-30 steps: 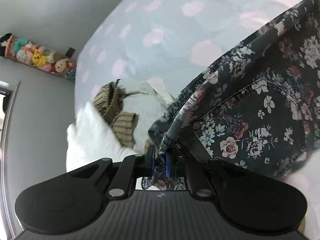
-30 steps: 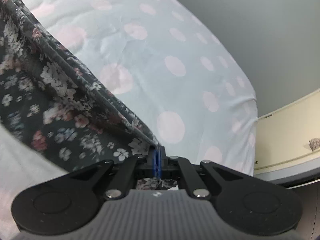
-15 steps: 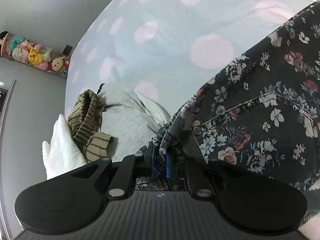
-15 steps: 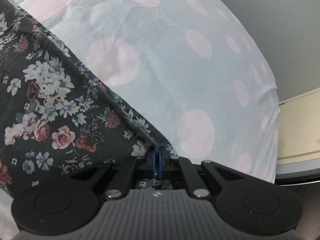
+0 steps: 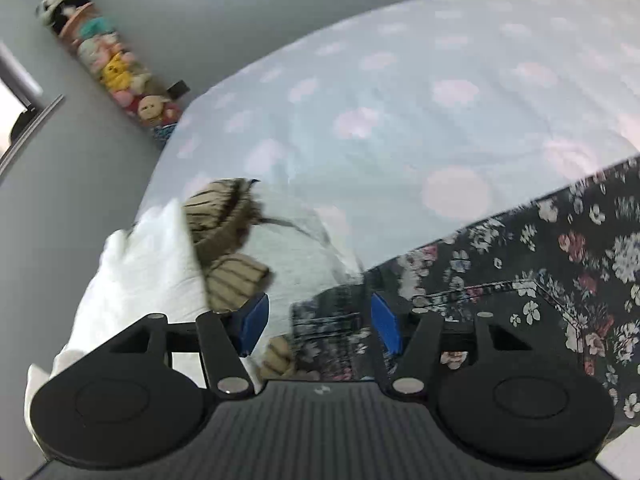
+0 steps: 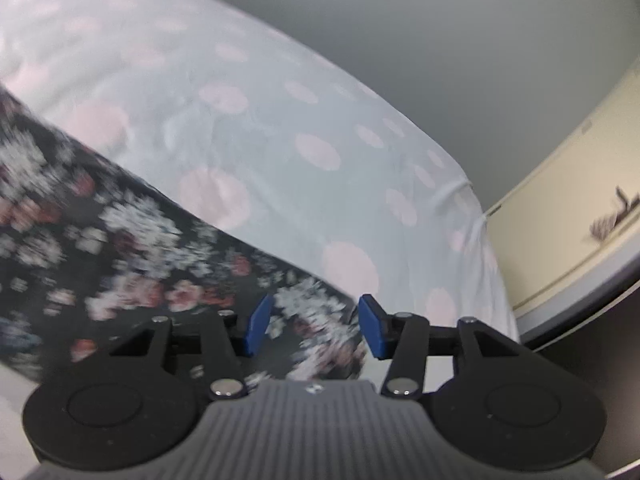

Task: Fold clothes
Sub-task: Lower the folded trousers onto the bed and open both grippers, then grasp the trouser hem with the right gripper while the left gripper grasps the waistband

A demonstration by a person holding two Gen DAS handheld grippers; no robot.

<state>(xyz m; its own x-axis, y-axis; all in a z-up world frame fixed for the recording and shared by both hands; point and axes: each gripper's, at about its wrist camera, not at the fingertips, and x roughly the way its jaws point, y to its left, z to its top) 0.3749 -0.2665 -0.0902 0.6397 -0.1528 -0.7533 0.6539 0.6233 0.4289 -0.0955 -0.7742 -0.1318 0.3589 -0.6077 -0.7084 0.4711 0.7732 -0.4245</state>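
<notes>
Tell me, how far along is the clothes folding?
Partway, it seems. The floral garment lies flat on the dotted bedsheet, and both the left claw and right claw are open above it, holding nothing. Left: more folds perhaps, plus the striped, grey and white clothes heaped beside it.

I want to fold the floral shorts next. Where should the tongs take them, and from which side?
Probably grip the shorts at the two corners of the straight edge lying on the bed, coming from the near side: that edge is flat, exposed and just ahead of both open tongs.
</notes>
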